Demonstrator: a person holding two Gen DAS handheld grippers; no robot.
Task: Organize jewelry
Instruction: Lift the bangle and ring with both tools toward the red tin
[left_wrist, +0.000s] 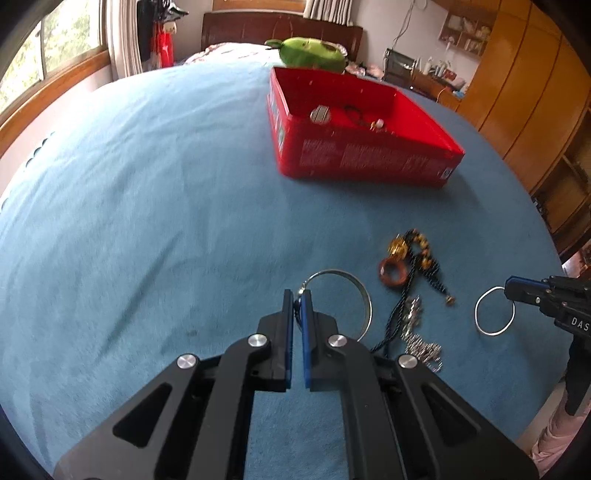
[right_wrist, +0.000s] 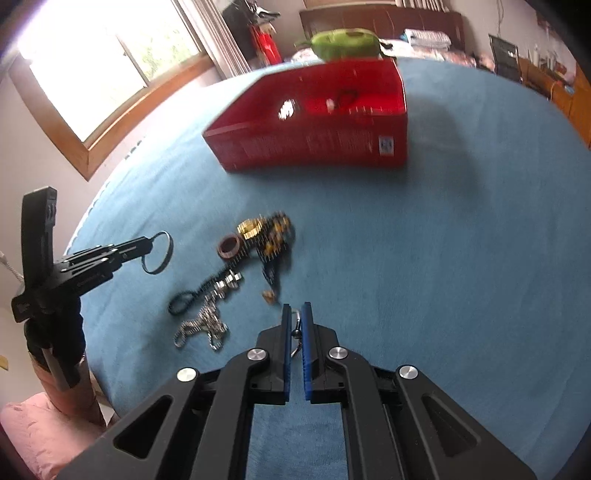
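Observation:
My left gripper (left_wrist: 297, 296) is shut on a large silver bangle (left_wrist: 364, 295) and holds it above the blue cloth; it also shows in the right wrist view (right_wrist: 147, 247) with the bangle (right_wrist: 164, 256) hanging from its tip. My right gripper (right_wrist: 296, 312) is shut on a thin silver ring (right_wrist: 295, 325); the left wrist view shows that gripper (left_wrist: 511, 291) with the ring (left_wrist: 494, 312) hanging from it. A red open box (left_wrist: 364, 158) lies further back, with a few small jewelry pieces (left_wrist: 320, 113) inside. Loose jewelry lies between the grippers: a brown ring (left_wrist: 392, 272), a gold and black beaded piece (left_wrist: 419, 251), a silver chain (left_wrist: 421, 345).
The blue cloth (left_wrist: 147, 221) covers a round table. A green plush toy (left_wrist: 312, 53) sits behind the red box (right_wrist: 317, 129). A window (right_wrist: 110, 66) is on the left, wooden cupboards (left_wrist: 524, 92) on the right, a bed at the back.

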